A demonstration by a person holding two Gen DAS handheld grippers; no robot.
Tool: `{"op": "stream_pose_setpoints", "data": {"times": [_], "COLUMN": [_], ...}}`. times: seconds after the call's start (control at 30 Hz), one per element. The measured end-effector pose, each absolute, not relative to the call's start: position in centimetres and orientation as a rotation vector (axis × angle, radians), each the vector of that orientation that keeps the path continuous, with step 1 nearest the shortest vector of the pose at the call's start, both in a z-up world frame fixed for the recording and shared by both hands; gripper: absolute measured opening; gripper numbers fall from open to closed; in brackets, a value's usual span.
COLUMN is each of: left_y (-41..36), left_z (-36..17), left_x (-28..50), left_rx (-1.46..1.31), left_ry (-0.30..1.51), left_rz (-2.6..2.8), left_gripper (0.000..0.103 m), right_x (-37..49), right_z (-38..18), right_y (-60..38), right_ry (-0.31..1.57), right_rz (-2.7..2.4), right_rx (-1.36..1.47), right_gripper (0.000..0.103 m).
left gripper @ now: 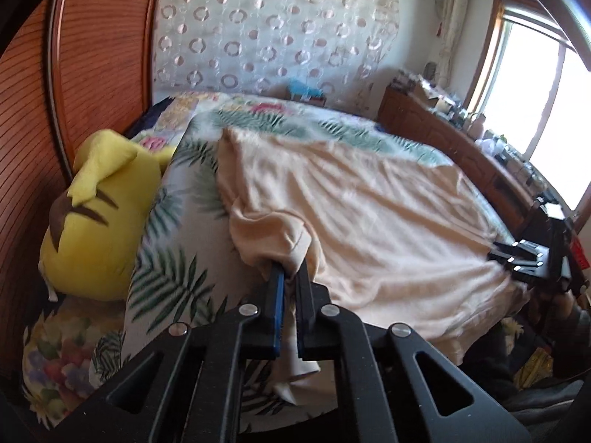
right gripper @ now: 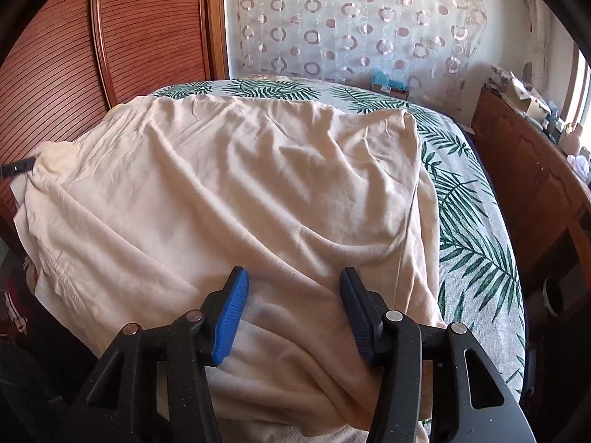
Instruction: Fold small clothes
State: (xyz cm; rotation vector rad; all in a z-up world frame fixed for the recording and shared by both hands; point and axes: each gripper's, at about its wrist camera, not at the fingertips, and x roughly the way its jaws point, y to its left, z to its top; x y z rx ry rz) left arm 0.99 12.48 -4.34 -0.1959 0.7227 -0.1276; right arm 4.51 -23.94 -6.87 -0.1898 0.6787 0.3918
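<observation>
A pale peach garment (left gripper: 369,214) lies spread over the leaf-print bed. My left gripper (left gripper: 290,269) is shut on a bunched corner of the garment at its near left edge, and cloth hangs down between the fingers. In the right wrist view the garment (right gripper: 236,184) fills the middle, wrinkled. My right gripper (right gripper: 293,284) is open, its blue-padded fingers (right gripper: 232,310) resting over the garment's near edge with cloth between them. The right gripper also shows in the left wrist view (left gripper: 517,258) at the garment's right edge. The left gripper's tip (right gripper: 16,168) shows at the far left.
A yellow plush toy (left gripper: 99,217) lies at the bed's left by the wooden headboard (left gripper: 92,74). A wooden dresser (right gripper: 532,184) with clutter stands along the right side under a window (left gripper: 543,103). A curtain with rings (right gripper: 351,26) hangs behind the bed (right gripper: 476,229).
</observation>
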Motion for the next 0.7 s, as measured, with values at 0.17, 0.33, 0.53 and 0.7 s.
{"op": "stream_pose_setpoints", "data": {"times": [0.17, 0.33, 0.53, 0.7], "left_y": [9.8, 4.9, -3.0, -9.2], "left_z": [-0.5, 1.9, 4.3, 6.3], "left_x": [2.8, 5.5, 8.7, 11.1], "left_rx": [-0.174, -0.130, -0.051, 0.005], "left_ry": [0.659, 0.631, 0.617, 0.633], "left_rz": [-0.225, -0.357, -0.530, -0.652], "left_gripper": [0.005, 0.005, 0.005, 0.005], "right_x": [4.0, 2.5, 0.7, -0.7], "right_z": [-5.6, -4.3, -2.6, -1.3], "right_y": [-25.3, -27.4, -29.6, -30.9], "right_ry": [0.676, 0.647, 0.610, 0.575], "right_rz": [0.369, 0.334, 0.294, 0.276], "right_rx": [-0.166, -0.143, -0.127, -0.099], "right_gripper": [0.054, 0.054, 0.054, 0.054]}}
